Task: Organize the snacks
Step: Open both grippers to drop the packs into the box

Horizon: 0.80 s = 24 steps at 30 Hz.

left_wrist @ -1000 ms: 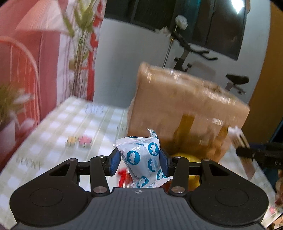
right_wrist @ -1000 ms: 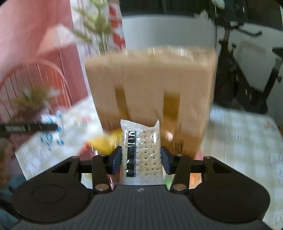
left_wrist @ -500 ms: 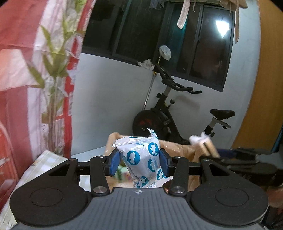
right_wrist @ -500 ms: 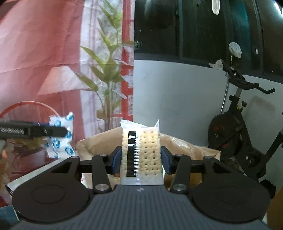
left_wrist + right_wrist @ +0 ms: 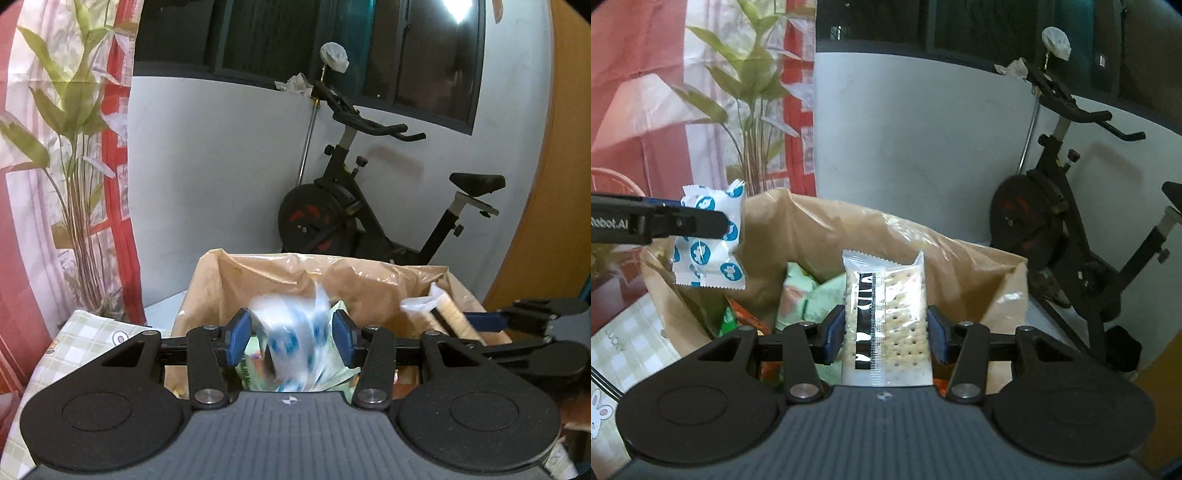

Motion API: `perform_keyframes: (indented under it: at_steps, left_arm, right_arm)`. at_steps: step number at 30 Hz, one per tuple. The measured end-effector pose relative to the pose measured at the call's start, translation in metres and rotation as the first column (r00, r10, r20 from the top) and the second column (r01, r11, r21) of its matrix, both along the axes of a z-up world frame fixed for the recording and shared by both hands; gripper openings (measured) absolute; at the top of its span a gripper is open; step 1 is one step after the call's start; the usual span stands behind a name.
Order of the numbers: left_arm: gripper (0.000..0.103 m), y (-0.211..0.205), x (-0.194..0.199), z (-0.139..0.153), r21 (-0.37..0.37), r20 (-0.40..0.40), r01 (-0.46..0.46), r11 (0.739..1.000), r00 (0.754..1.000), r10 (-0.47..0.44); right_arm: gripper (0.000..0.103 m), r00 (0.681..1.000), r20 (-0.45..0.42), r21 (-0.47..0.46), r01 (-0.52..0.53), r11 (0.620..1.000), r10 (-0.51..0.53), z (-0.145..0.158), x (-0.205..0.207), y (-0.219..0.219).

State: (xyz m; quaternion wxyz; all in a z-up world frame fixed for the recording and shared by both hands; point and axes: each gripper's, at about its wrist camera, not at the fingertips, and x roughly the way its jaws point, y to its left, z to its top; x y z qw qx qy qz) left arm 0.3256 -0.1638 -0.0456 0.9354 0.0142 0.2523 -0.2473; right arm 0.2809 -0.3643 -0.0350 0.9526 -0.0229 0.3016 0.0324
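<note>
Midway through the sorting, by the look of it; several packets already down in the lined box (image 5: pixel 1004 273), green and orange wrappers showing inside. Left tool (image 5: pixel 291 330) over the box mouth, jaws opening, blue-dotted packet (image 5: pixel 295 343) blurred between the pads and seemingly slipping free; in the right wrist view the same packet (image 5: pixel 709 240) apparently still pinched at its upper part, hanging above the box's left rim. Right tool (image 5: pixel 886 334) gripping the cracker packet (image 5: pixel 886 317) upright, pads tight on both long sides, poised above the near edge of the box. Left to do, as judged: release of both packets; whatever remains on the checked table (image 5: pixel 85 332) out of view. Box mouth wide, plastic liner (image 5: pixel 332 273) crumpled over the rim, likely to snag a low pass; both tools close together over one opening, little side room between them; wall and exercise bike (image 5: pixel 369 206) well behind, clear air above.
</note>
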Motion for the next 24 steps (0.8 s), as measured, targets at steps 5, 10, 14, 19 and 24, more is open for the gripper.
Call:
perform_keyframes:
  at_steps: [5,10,14,19,24]
  left_arm:
    - [0.072,0.013,-0.004,0.008,-0.011,0.024,-0.017,1.0,1.0,0.017]
    - [0.086,0.025,-0.022,0.021,-0.012,0.075,-0.028,1.0,0.997,0.028]
    - [0.088,0.04,-0.037,0.028,-0.014,0.101,-0.055,0.998,0.993,0.056]
    - [0.089,0.063,-0.055,0.028,-0.017,0.094,-0.087,0.996,0.992,0.089]
    - [0.09,0.094,-0.074,0.022,-0.015,0.081,-0.124,0.992,0.989,0.124]
  right_arm:
    - [0.063,1.0,0.012,0.008,0.021,1.0,-0.021,0.001,-0.01,-0.005]
    - [0.08,0.998,0.058,0.074,0.028,0.997,-0.032,0.012,-0.028,-0.008]
    - [0.092,0.995,0.1,0.035,0.01,0.999,-0.014,0.02,-0.045,0.002]
    - [0.096,0.991,0.132,0.044,-0.035,0.998,0.029,0.024,-0.064,0.015]
    - [0.097,0.987,0.148,0.064,-0.078,0.995,0.068,0.025,-0.084,0.025]
